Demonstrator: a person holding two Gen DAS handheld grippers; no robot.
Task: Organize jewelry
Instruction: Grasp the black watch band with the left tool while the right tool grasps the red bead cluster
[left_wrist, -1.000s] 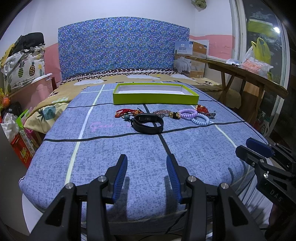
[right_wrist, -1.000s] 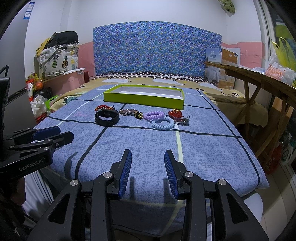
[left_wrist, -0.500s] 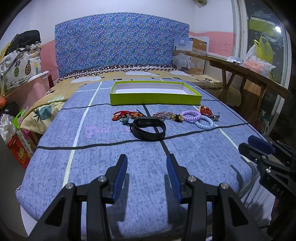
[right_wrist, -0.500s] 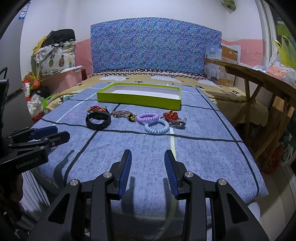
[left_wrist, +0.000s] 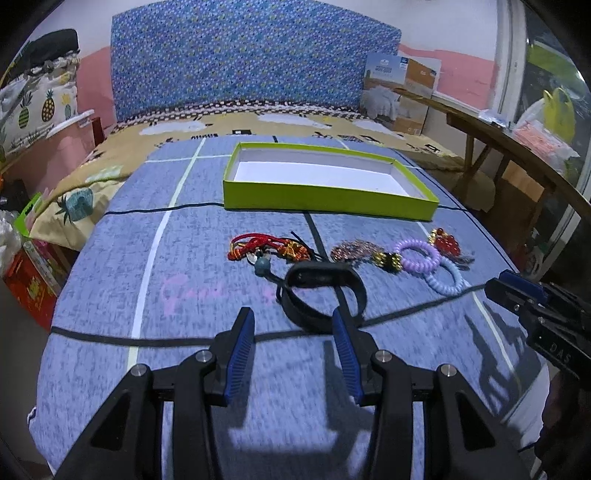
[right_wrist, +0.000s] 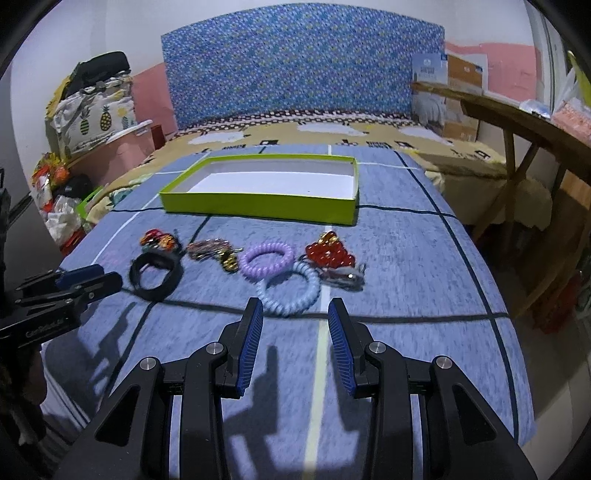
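The left gripper (left_wrist: 293, 334) is held with its jaws apart and nothing between them. Just ahead of its fingertips lies the black wristband (left_wrist: 324, 295), a closed loop resting on the blue bedcover (left_wrist: 184, 280); its near edge is almost at the right finger. I judge this band to be light and rubbery, so it bends but does not break. A good place to hold it is the near arc of the loop, one finger inside the ring and one outside, because the strap is thin there and stands up a little from the cloth.

The right gripper (right_wrist: 295, 332) is also spread wide and empty. Directly in front of it lies the pale blue coil bracelet (right_wrist: 290, 291), touching the purple coil bracelet (right_wrist: 266, 259) behind it. These coils look soft and springy; they can stretch and slip, so the pinch should go across one side of the ring.

The red beaded piece (right_wrist: 330, 253), ahead and a little to the right, seems more delicate.

Farther ahead of both tools, well apart from the jewelry, the green box (left_wrist: 325, 194) stands open and shows only its white floor.
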